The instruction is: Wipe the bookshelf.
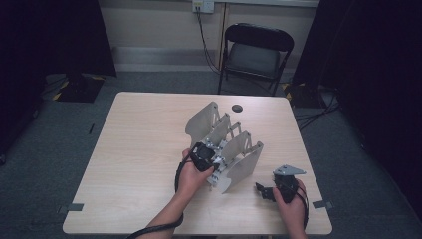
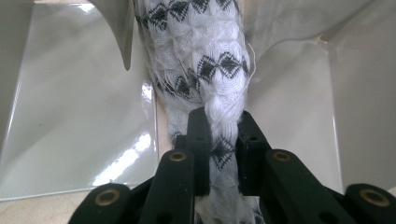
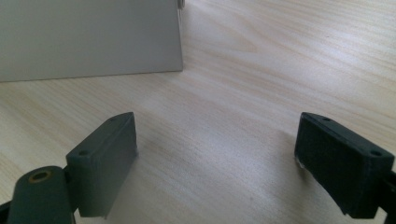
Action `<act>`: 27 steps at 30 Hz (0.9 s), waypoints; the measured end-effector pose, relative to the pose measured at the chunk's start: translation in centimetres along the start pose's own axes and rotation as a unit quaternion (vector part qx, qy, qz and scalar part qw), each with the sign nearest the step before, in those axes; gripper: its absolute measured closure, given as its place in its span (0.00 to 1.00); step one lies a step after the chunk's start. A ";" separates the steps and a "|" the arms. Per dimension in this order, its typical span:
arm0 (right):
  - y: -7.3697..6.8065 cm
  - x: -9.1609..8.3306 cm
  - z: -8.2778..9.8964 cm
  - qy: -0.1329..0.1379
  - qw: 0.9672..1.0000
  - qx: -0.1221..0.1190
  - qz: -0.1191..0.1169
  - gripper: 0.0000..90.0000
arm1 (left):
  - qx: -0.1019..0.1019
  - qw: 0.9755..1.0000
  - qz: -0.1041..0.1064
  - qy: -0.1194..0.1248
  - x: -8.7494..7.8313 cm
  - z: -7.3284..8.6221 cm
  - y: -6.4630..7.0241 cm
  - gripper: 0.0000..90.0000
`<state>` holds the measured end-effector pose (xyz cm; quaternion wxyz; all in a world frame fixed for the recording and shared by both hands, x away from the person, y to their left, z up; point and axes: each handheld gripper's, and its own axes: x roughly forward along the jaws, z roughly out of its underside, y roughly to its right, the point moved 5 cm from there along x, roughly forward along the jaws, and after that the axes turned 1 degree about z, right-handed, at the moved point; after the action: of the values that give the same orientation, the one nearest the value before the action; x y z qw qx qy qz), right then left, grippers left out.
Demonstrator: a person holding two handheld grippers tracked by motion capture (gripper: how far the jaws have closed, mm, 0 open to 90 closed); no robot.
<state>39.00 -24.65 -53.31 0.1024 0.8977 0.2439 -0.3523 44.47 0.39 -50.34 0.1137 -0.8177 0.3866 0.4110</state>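
A grey metal rack (image 1: 224, 134) with several upright divider plates stands on the middle of the wooden table (image 1: 139, 149). My left gripper (image 1: 203, 158) is at the rack's near left side, pointing into a slot. In the left gripper view my left gripper (image 2: 222, 121) is shut on a rolled white knitted cloth (image 2: 201, 42) with black diamond marks. The cloth reaches forward between two glossy plates (image 2: 79, 107). My right gripper (image 1: 261, 190) rests low over the table to the right of the rack. Its jaws stand wide apart in the right gripper view (image 3: 217, 154), with bare wood between them.
A small dark round spot (image 1: 237, 108) lies on the table behind the rack. A black folding chair (image 1: 256, 50) stands beyond the far edge. One rack plate (image 3: 88, 37) rises ahead and to the left of my right gripper. Bare tabletop stretches left of the rack.
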 end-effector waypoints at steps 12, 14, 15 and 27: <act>0.0 0.0 0.0 0.000 1.000 0.000 0.000 0.14 | 0.021 1.000 -0.023 0.006 0.8 0.5 0.0 0.62; 0.0 0.0 0.0 0.000 1.000 0.000 0.000 0.14 | 0.022 0.999 -0.023 0.002 1.0 0.7 -0.1 0.66; 0.0 0.0 0.0 0.000 1.000 0.000 0.000 0.14 | 0.023 1.000 -0.020 0.000 0.9 0.7 0.0 0.76; 0.0 0.0 0.0 0.001 1.000 -0.001 0.000 0.14 | 0.016 1.000 -0.002 0.024 -2.7 -1.8 0.0 0.86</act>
<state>39.03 -24.62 -53.31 0.1030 0.8977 0.2446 -0.3516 44.54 0.90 -47.11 0.1182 -0.8259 0.3943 0.3853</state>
